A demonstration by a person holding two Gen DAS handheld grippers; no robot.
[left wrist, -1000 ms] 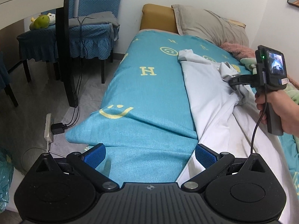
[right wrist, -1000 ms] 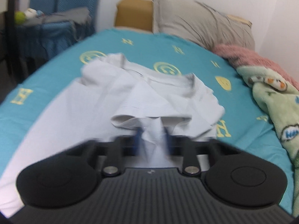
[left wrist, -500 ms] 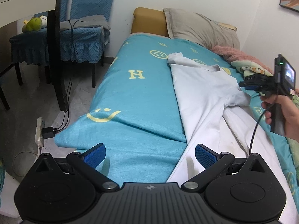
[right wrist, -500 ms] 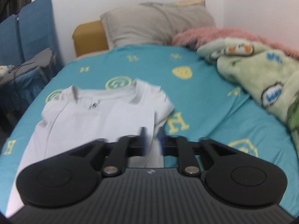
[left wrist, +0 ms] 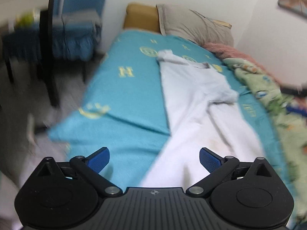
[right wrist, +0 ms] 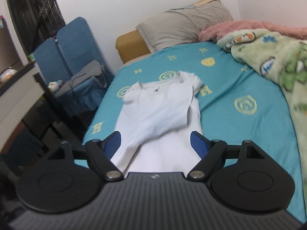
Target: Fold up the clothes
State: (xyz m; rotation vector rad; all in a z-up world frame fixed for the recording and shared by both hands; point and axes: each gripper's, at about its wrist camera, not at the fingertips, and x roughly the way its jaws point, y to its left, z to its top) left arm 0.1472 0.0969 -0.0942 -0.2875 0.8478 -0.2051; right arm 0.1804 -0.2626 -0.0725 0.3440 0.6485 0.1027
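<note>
The pale white short-sleeved T-shirt [right wrist: 159, 113] lies lengthwise down the middle of the bed, on the teal bedsheet printed with yellow smiley faces and letters [right wrist: 236, 88]. Its collar points toward the head of the bed and its hem runs down toward the cameras. In the right wrist view one side of the shirt is turned in over the body, with a straight crease running down from the collar. A small dark mark sits inside the neckline, too small to read.

The left gripper [left wrist: 154, 158] shows blue-padded fingers [left wrist: 98, 158] spread wide with nothing between them. It hangs above the foot of the bed, where the sheet's edge meets the shirt's lower part. That view is smeared with blur. The right gripper [right wrist: 155, 143] is spread wide as well and holds nothing, with the shirt's lower half lying in the gap below it.

The only writing that can be read is a yellow "H" repeated across the sheet, among round smileys and a shield-shaped smiley badge. At the head of the bed a grey-beige pillow [right wrist: 184, 26] leans on a mustard-yellow headboard cushion [right wrist: 132, 46]. A fluffy pink blanket [right wrist: 249, 27] and a pale green fleece blanket with cartoon animals [right wrist: 272, 57] are bunched along the wall side. Beside the bed stands a blue fabric-covered chair [right wrist: 67, 48] with grey cloth draped on its seat.
</note>
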